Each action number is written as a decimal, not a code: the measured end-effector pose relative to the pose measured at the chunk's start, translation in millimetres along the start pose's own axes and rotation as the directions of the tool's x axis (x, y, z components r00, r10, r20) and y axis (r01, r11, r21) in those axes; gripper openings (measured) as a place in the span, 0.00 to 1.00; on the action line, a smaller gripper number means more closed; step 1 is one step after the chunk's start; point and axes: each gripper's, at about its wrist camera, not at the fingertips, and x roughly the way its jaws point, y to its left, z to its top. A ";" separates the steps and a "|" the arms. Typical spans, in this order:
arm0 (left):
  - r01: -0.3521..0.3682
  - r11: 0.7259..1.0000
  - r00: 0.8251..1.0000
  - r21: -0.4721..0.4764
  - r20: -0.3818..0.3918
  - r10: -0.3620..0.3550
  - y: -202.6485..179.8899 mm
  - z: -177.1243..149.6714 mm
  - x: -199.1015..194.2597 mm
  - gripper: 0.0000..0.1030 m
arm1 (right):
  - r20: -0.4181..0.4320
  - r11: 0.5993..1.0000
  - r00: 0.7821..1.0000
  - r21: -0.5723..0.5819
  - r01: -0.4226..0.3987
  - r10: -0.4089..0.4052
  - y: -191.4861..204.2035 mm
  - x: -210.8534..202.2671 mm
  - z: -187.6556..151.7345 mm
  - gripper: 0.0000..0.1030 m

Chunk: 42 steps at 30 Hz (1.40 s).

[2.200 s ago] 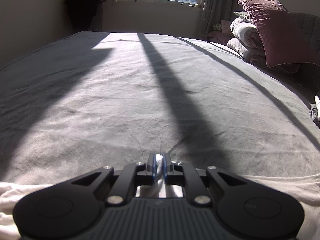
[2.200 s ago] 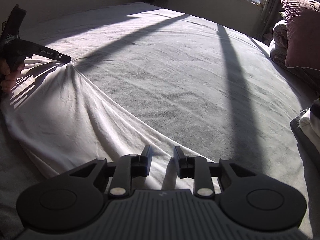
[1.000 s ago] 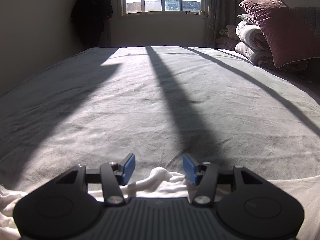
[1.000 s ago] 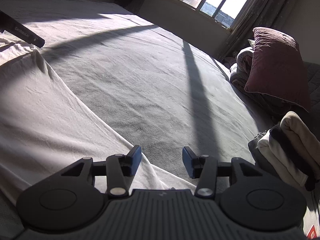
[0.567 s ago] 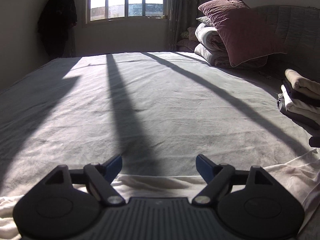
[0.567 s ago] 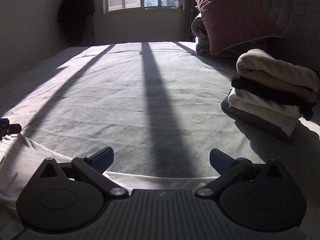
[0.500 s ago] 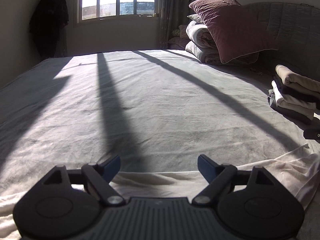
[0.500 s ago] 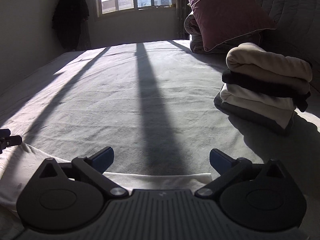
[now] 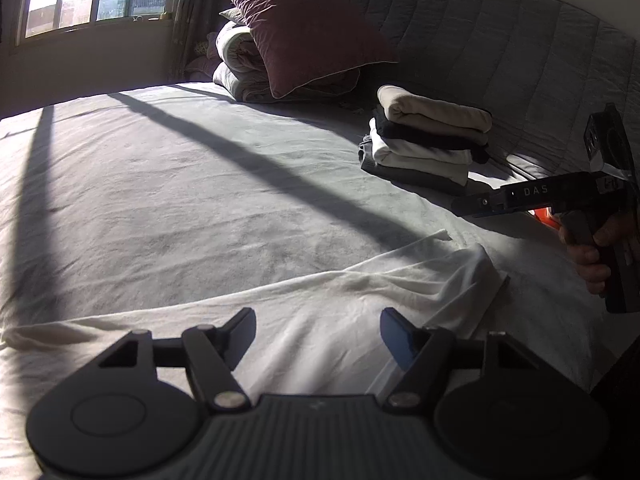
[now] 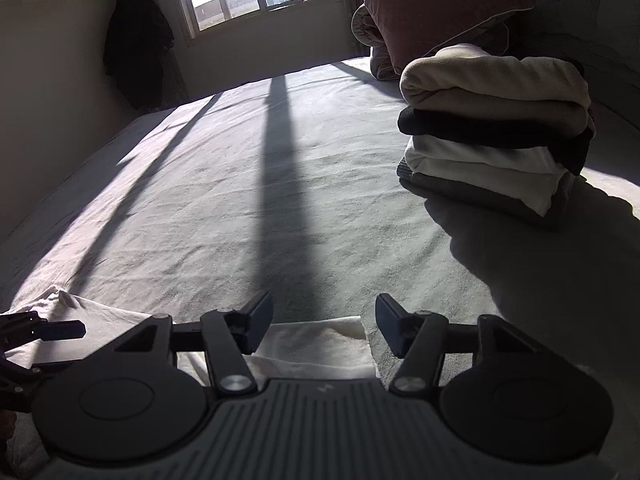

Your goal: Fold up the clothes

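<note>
Left wrist view: the left gripper (image 9: 318,330) spreads its fingers wide over the white garment (image 9: 360,296), which lies rumpled across the lower frame on the bed (image 9: 180,200). A stack of folded clothes (image 9: 428,148) sits upper right.

Right wrist view: the right gripper (image 10: 324,322) gapes wide, empty, the garment's edge beneath at bottom centre.

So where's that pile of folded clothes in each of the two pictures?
Left wrist view: the pile of folded clothes sits upper right, on the bed before the headboard.
Right wrist view: the same pile fills the upper right, much closer.
Shared landmark: the maroon pillow lies just beyond the pile in both.
</note>
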 end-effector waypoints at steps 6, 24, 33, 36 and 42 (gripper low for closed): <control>0.091 0.995 0.994 0.034 -0.055 -0.090 -17.5 -9.4 16.7 0.43 | -0.101 0.993 0.995 -0.117 -0.028 0.016 7.1 14.8 -11.6 0.42; 0.143 0.983 0.986 0.117 -0.105 -0.131 -34.5 -19.8 22.1 0.37 | -0.018 0.936 0.988 -0.325 0.137 -0.151 34.7 45.7 -12.2 0.00; 0.122 0.985 0.989 0.125 -0.097 -0.110 -38.7 -20.4 16.9 0.39 | 0.012 0.960 0.978 -0.187 0.208 -0.209 17.9 43.8 -7.7 0.21; 0.109 0.987 0.991 0.118 -0.093 -0.098 -38.7 -20.3 15.9 0.43 | 0.031 0.981 0.983 -0.062 0.182 -0.180 4.5 24.5 -2.9 0.79; 0.073 0.991 0.994 0.108 -0.085 -0.064 -39.9 -19.5 15.4 0.58 | 0.039 0.985 0.990 0.106 0.132 -0.137 -11.3 1.7 -0.3 1.00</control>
